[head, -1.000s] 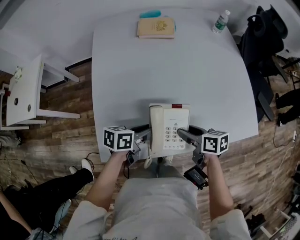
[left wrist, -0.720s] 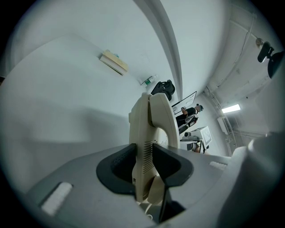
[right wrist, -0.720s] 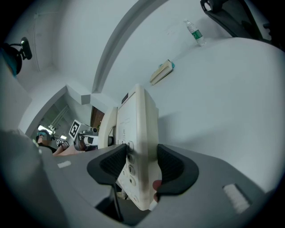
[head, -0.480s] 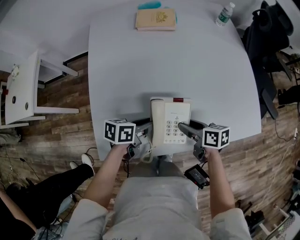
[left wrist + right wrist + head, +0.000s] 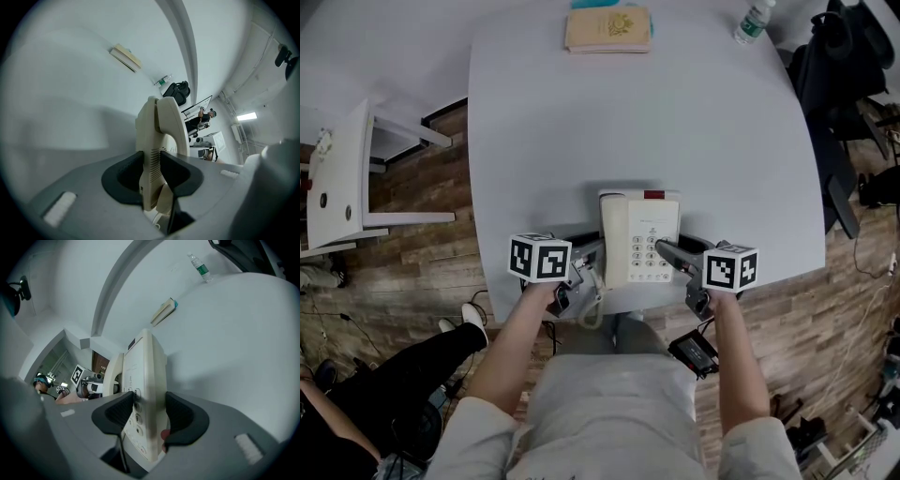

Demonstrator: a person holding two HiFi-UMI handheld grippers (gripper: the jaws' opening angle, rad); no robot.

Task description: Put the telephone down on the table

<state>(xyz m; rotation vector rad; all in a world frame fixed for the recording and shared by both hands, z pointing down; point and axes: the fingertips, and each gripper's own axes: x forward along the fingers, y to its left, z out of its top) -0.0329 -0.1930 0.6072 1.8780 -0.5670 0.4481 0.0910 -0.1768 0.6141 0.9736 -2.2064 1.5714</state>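
- I have the left gripper (image 5: 151, 173) pinched on the handset side of the cream desk telephone (image 5: 639, 239), its dark pads pressed against the slotted edge of the casing.
- The right gripper (image 5: 149, 416) is clamped on the opposite, keypad side, with one pad on the button face and the other under the base.
- The telephone hangs between the two grippers, face up and roughly level, over the near edge of the white table (image 5: 581, 141). From the head view I cannot tell whether its base touches the tabletop.
- The handset (image 5: 614, 234) sits in its cradle just inside the left gripper's jaws, and the coiled cord (image 5: 592, 307) droops below that gripper, off the table's near edge.
- Far ahead of both grippers, at the table's far edge, lies a tan book (image 5: 607, 30). Ahead and to the right of the right gripper a clear water bottle (image 5: 753, 22) with a green label stands upright, well apart from the telephone.
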